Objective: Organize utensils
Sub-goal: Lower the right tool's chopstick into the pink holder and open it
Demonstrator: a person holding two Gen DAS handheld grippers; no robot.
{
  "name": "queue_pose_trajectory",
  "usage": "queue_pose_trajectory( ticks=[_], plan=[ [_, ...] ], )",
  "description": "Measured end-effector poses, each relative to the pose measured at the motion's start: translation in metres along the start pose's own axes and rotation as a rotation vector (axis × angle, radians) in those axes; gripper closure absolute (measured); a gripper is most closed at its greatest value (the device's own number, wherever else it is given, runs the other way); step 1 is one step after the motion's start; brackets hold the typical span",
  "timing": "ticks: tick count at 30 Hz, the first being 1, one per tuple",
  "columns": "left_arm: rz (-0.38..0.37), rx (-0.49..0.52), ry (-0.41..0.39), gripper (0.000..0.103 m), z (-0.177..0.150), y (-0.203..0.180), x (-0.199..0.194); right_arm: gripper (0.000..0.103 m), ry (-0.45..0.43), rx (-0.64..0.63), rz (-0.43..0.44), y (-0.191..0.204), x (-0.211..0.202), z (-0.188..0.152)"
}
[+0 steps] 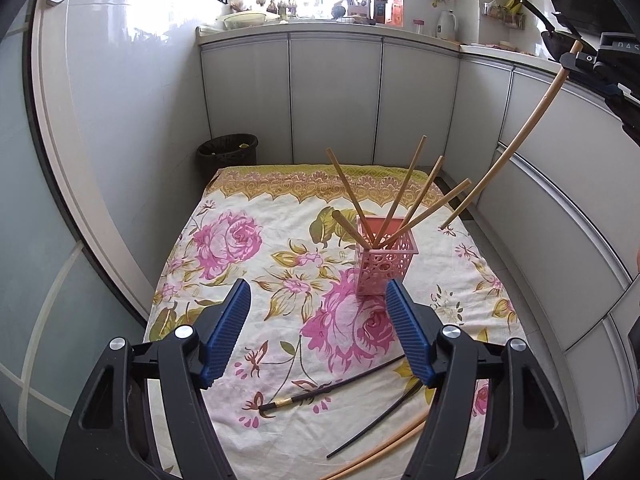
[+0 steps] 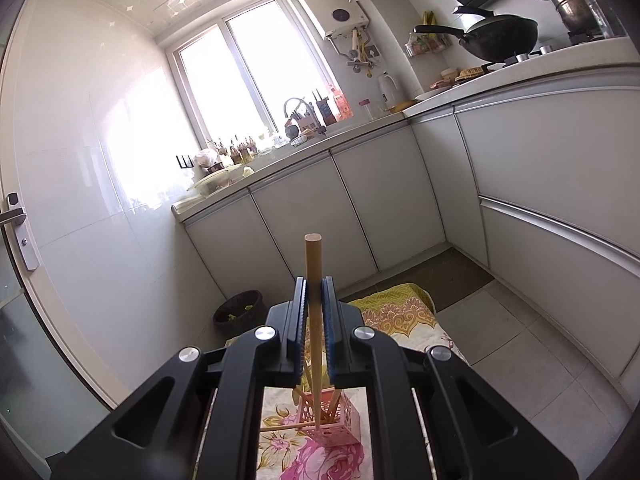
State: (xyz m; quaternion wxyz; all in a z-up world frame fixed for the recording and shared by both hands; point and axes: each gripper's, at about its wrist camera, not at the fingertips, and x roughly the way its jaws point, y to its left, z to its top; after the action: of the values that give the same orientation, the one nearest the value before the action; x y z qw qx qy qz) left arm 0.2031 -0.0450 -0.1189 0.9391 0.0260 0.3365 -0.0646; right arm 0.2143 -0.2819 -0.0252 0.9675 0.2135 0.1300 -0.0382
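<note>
Wooden chopstick (image 2: 313,312), light, stiff, smooth, was pinched near its top by the right gripper (image 2: 314,320); left gripper (image 1: 318,320) stood open, empty, probably over the black chopsticks (image 1: 332,390).

walls: glossy white tiled wall (image 1: 132,128), pretty glary
window: big bright window (image 2: 244,76), daylight pouring in
cabinets: L-shaped run of pale grey cabinet doors (image 1: 336,92) under a white countertop (image 2: 520,76)
floor: light grey floor tiles (image 2: 532,352)
corner: dark round wastebasket (image 1: 227,153)
stove side: black wok (image 2: 500,36)
</note>
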Motion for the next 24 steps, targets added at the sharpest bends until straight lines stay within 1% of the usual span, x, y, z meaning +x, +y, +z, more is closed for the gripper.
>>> queue_pose_trajectory(
  ticks=[12, 17, 24],
  plan=[
    [-0.005, -0.007, 0.019, 0.037, -0.005, 0.003, 0.004, 0.095, -0.002, -0.008, -0.011, -0.002, 0.007, -0.001],
    [-0.006, -0.016, 0.026, 0.036, -0.008, 0.007, 0.006, 0.095, 0.004, -0.011, -0.01, 0.001, 0.019, -0.006],
    [0.003, -0.048, 0.055, 0.036, -0.017, 0.022, 0.016, 0.095, 0.021, -0.058, 0.004, 0.014, 0.044, -0.018]
  ],
)
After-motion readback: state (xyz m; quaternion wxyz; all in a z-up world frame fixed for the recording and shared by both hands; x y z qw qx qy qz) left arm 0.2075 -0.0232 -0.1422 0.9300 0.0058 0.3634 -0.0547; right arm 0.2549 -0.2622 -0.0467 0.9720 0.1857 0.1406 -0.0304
